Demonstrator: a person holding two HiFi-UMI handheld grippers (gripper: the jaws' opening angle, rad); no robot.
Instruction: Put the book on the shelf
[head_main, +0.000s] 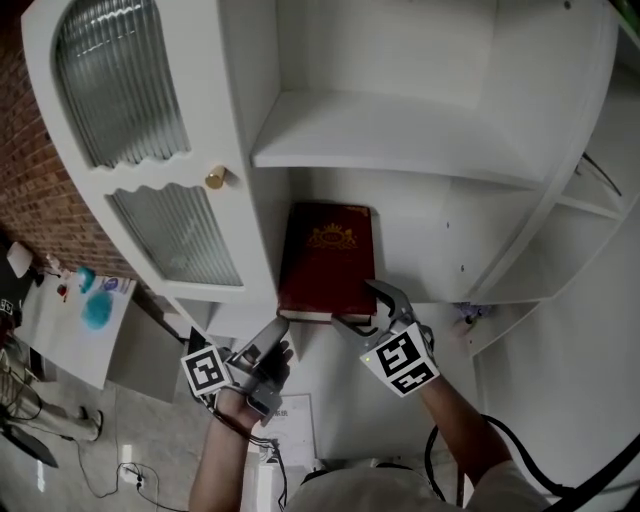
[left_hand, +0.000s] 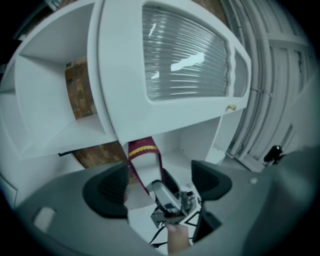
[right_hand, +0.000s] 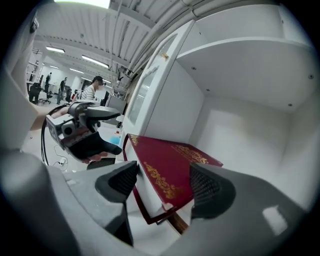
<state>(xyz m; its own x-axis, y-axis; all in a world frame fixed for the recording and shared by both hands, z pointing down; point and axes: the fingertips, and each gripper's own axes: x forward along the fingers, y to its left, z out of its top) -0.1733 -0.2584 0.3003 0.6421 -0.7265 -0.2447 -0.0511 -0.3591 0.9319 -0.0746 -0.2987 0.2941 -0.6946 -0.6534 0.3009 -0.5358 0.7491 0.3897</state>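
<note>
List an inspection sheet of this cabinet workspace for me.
Surface: white lower shelf carries the book; nothing seen on the upper shelf.
Job's things: red book lies flat on the lower shelf.
Clutter: teal items on a white table at lower left; a paper sheet on the floor.
Grippers: left gripper open, nothing between its fingers; right gripper open, the book's near corner between its fingers, not pressed.
Cables: black cable trails by the right arm.
Surroundings: open cabinet door with ribbed glass, brick wall, people far off.
</note>
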